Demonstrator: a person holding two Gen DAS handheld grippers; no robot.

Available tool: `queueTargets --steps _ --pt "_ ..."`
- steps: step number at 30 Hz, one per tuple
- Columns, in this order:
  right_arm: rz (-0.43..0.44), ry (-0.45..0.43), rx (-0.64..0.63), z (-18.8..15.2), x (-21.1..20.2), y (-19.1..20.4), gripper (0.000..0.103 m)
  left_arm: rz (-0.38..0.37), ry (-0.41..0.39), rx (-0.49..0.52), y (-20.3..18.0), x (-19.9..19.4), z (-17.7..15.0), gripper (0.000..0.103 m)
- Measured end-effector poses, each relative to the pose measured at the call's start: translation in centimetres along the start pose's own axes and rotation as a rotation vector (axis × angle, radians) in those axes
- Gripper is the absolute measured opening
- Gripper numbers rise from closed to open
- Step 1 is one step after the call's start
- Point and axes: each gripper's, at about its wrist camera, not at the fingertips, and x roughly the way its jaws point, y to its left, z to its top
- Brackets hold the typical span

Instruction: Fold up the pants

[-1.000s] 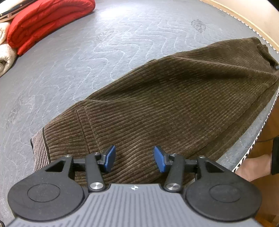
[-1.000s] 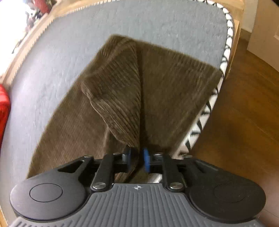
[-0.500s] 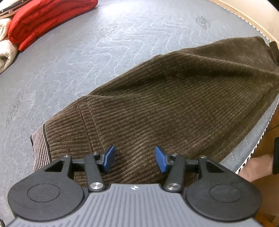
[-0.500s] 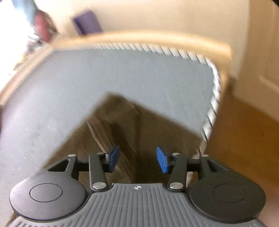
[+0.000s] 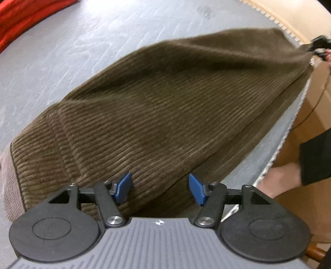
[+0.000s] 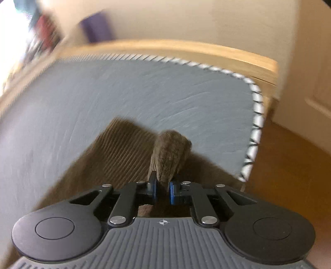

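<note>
The brown corduroy pants (image 5: 165,107) lie across the grey quilted mattress (image 5: 82,41), with the striped waistband (image 5: 10,178) at the lower left. My left gripper (image 5: 158,187) is open and hovers just over the waist end, holding nothing. My right gripper (image 6: 163,189) is shut on a bunched fold of the pants (image 6: 169,153) at the leg end and lifts it off the mattress (image 6: 124,93). It also shows small at the far right of the left wrist view (image 5: 318,46), where the cloth is pulled taut.
Red folded bedding (image 5: 24,18) lies at the far left. The mattress edge with patterned piping (image 6: 254,124) and a wooden bed frame (image 6: 186,51) run close to the pants. Wooden floor (image 6: 289,165) lies beyond. The person's leg (image 5: 279,178) stands by the bed.
My right gripper opened half a second ago and has now shut on the leg end, raising it. My left gripper stayed open and shifted slightly over the waist.
</note>
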Motion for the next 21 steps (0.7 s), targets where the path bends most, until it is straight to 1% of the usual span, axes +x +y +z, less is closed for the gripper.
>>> queueTargets --steps 2,4,5,6,7,8,10,11,12,13,15,17,19,20,21 --pt "-0.002 0.006 0.08 -0.2 0.3 -1.9 0.011 0.067 0.018 0.03 0.0 0.5 -0.2 0.067" --pt "-0.012 0.041 0.108 -0.5 0.8 -2.8 0.011 0.093 0.027 0.074 -0.4 0.7 -0.6 0.066" --pt "-0.018 0.065 0.11 -0.7 1.2 -3.1 0.011 0.109 0.025 0.105 -0.7 0.8 -0.8 0.058" --pt "-0.012 0.087 0.114 -1.0 1.5 -3.2 0.011 0.117 0.02 0.135 -1.1 0.7 -1.0 0.043" --pt "-0.009 0.105 0.118 -1.1 1.8 -3.3 0.011 0.117 0.004 0.159 -1.4 0.5 -1.1 0.034" --pt "-0.012 0.112 0.123 -1.3 1.6 -3.3 0.012 0.115 -0.025 0.166 -1.5 -0.1 -1.1 0.016" --pt "-0.005 0.1 0.143 -1.2 1.3 -3.5 0.015 0.111 -0.113 0.116 -0.6 -2.5 -0.9 0.002" --pt "0.004 0.088 0.149 -1.1 1.1 -3.4 0.014 0.088 -0.147 0.08 0.2 -3.9 -1.0 0.003" --pt "0.014 0.074 0.148 -0.9 0.9 -3.4 0.013 0.05 -0.182 0.044 1.1 -5.4 -1.4 0.003" --pt "0.019 0.053 0.133 -0.6 0.5 -3.1 0.011 0.027 -0.204 0.025 1.8 -6.5 -2.0 0.003" --pt "0.005 0.02 0.097 -0.6 -0.1 -2.8 0.009 -0.012 -0.205 0.03 2.7 -7.8 -3.2 0.003" --pt "-0.037 0.035 0.117 -0.8 0.2 -3.4 0.009 -0.049 -0.16 0.071 2.4 -7.4 -4.2 0.003" --pt "-0.1 0.102 0.137 -1.4 1.1 -4.0 0.01 -0.02 -0.091 0.102 1.5 -5.5 -4.5 0.004" --pt "-0.111 0.128 0.151 -1.6 1.5 -4.2 0.01 -0.014 -0.05 0.107 1.0 -4.4 -4.6 0.009" --pt "-0.113 0.135 0.16 -1.7 1.7 -4.3 0.01 -0.028 -0.019 0.118 0.6 -3.8 -4.5 0.012"
